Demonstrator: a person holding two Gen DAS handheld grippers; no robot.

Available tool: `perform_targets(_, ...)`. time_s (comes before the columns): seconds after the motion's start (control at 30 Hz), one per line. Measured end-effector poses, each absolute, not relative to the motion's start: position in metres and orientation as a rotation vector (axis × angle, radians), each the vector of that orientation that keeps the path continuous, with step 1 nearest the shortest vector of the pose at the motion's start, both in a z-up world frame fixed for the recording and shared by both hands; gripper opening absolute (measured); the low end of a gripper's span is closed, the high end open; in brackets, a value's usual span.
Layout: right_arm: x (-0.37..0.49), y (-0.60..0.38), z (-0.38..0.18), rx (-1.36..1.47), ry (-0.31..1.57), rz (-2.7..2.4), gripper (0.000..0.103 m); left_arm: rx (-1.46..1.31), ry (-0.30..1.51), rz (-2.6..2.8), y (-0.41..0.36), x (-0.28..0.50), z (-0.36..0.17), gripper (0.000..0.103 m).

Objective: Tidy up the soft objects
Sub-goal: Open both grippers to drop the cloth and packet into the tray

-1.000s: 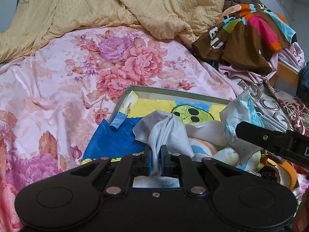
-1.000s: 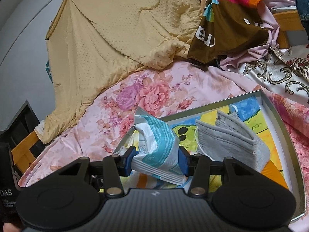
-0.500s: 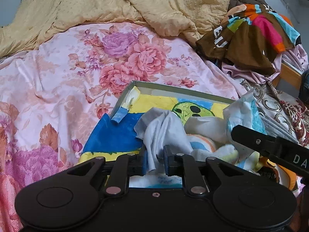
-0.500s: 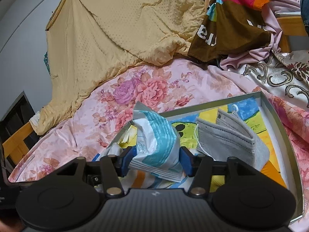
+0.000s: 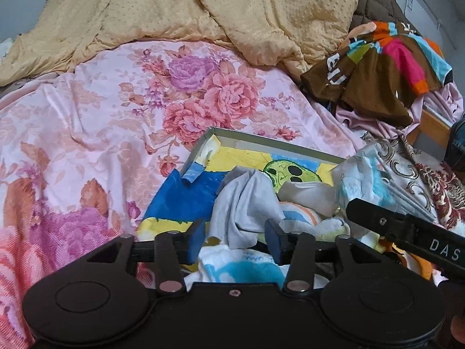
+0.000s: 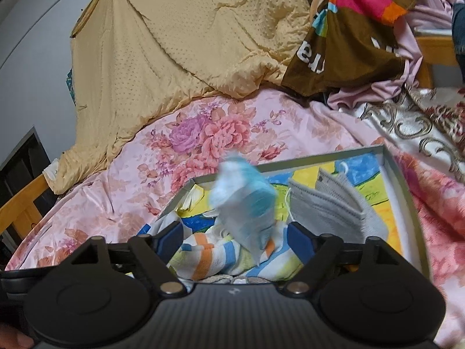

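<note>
A tray point(image 6: 404, 192) lies on the bed point(image 6: 122, 203), at 12 o'clock from both tools. In it, seen from the right wrist, masks point(image 6: 337, 203) lie at 2 o'clock, a towel point(image 6: 209, 258) at 6, and a packet point(image 6: 247, 200) above the towel. A quilt point(image 6: 180, 43) lies behind the tray at 11 o'clock, clothes point(image 6: 357, 29) at 1.

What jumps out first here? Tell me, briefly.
The bright cartoon-printed tray on the pink floral bedsheet, crammed with soft things. In front of the right claw, whose jaws are opening, a blue-and-white packet shows blurred; grey face masks lie to its right. Behind, a yellow quilt is heaped up.
</note>
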State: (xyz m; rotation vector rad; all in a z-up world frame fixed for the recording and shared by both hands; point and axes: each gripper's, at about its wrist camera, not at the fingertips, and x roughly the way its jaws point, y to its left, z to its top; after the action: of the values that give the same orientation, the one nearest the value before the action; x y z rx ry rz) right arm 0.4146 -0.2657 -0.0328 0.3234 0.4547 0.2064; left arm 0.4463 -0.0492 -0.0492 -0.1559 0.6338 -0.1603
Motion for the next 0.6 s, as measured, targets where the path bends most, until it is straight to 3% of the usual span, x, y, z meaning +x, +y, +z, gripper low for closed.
perform_targets(0.17,0.395,-0.264,-0.013,0.300,0.425,0.203,0.089,-0.160,0.610,-0.164,-0.044,0.430,-0.035,0.056)
perform_targets(0.3,0.372,-0.262,0.009,0.271,0.380,0.196,0.094,-0.163,0.559,-0.171,-0.041,0.410,-0.014,0.067)
perform_targets(0.6,0.308,-0.257,0.054,0.222,0.307,0.178,0.103,-0.196,0.484,-0.194,-0.024,0.351,0.033,0.082)
